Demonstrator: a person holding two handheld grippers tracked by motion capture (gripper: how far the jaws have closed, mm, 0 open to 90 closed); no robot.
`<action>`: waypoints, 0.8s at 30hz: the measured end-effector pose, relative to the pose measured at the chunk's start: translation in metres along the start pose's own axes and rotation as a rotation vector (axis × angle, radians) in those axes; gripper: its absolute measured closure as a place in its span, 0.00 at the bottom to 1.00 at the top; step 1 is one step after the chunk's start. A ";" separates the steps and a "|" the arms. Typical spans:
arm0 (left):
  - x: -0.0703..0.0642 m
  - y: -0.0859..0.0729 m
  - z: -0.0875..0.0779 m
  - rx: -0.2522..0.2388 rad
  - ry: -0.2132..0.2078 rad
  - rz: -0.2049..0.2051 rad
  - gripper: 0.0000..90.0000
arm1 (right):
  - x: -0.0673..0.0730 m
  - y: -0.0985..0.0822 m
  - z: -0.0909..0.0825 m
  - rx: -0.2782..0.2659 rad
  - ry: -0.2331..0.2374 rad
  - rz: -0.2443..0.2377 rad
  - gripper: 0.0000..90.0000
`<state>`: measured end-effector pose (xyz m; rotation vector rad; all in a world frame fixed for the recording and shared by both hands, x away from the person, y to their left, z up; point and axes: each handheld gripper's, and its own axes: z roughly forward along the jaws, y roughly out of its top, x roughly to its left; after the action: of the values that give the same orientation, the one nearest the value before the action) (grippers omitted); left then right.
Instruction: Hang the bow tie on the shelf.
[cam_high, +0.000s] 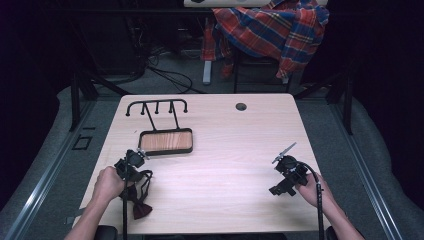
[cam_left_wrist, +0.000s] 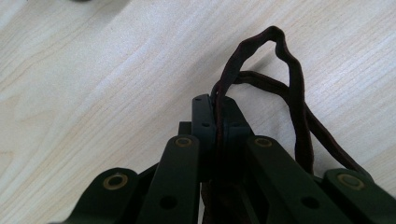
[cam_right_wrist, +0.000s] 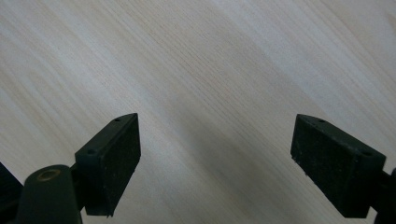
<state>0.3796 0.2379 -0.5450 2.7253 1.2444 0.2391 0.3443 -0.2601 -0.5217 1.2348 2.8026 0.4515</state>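
dark red strap pinched in left tongs; right tongs wide apart.

Your left claw sits near the worktop's front-left corner, over a dark bow tie whose strap reaches up to it. Just behind lies a black rack with a wooden base. Your right claw hovers near the front-right corner.
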 end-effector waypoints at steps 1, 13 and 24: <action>0.000 0.000 -0.001 -0.003 0.003 -0.001 0.97 | 0.000 0.000 0.000 0.000 0.000 0.001 0.18; 0.003 -0.009 -0.018 -0.097 0.006 -0.043 0.97 | 0.000 0.000 0.000 0.002 -0.004 -0.005 0.18; 0.006 -0.017 -0.034 -0.165 0.013 -0.076 0.97 | 0.001 -0.001 0.001 -0.020 0.003 0.017 0.18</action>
<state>0.3638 0.2556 -0.5148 2.5357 1.2687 0.3358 0.3431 -0.2596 -0.5224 1.2561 2.7849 0.4809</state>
